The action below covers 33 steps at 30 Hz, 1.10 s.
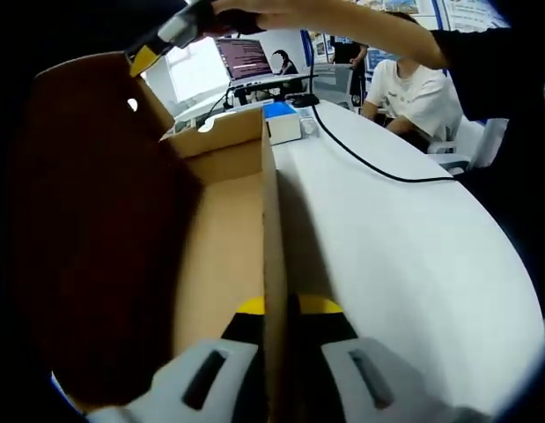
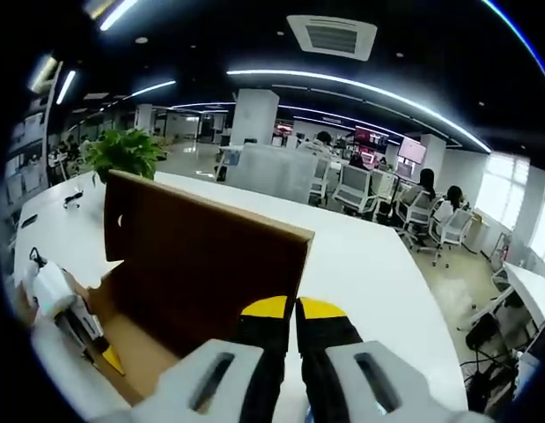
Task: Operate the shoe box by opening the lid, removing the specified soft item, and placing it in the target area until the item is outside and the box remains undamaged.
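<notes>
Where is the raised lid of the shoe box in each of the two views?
Left gripper view: the lid stands up at the left, the right gripper on its top edge.
Right gripper view: the lid is at centre, behind the jaws.
Shared landmark: the white table.

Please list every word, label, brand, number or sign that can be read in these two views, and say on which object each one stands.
No text can be read.
Laptop screen behind the brown cardboard shoe box: lines of text, too small and blurred.
Wall posters at the top right of the left gripper view: print too blurred.
Distant red-lit display in the right gripper view: unreadable.
</notes>
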{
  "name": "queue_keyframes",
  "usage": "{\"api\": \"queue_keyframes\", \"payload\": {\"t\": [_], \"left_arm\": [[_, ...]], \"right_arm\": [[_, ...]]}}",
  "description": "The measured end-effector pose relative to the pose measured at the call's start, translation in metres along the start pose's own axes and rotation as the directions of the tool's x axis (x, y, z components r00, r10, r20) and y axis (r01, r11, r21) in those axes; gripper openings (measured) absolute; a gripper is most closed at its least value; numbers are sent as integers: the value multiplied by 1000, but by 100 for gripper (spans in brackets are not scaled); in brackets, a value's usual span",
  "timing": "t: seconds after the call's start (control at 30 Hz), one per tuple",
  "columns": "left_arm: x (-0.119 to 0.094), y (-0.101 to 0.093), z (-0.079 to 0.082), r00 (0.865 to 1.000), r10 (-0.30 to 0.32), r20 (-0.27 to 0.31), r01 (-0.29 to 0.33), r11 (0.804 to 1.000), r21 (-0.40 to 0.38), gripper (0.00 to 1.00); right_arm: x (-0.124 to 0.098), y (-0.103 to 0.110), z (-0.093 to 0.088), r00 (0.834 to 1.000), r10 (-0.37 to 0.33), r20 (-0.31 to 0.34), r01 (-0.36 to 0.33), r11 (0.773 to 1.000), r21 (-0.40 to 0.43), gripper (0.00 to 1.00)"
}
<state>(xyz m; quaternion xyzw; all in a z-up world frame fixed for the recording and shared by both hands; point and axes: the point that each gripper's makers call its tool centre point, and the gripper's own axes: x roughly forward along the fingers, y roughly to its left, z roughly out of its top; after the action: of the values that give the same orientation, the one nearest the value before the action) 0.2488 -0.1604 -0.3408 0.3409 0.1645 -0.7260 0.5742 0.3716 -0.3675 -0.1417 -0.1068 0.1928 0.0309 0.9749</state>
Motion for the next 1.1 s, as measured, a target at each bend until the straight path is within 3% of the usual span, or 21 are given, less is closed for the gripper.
{"api": "queue_keyframes", "payload": {"t": [1.1], "left_arm": [[0, 0, 2, 1000, 0, 2, 0, 1000, 4, 3]], "right_arm": [[-17, 3, -6, 998, 10, 65, -9, 1000, -9, 1]]}}
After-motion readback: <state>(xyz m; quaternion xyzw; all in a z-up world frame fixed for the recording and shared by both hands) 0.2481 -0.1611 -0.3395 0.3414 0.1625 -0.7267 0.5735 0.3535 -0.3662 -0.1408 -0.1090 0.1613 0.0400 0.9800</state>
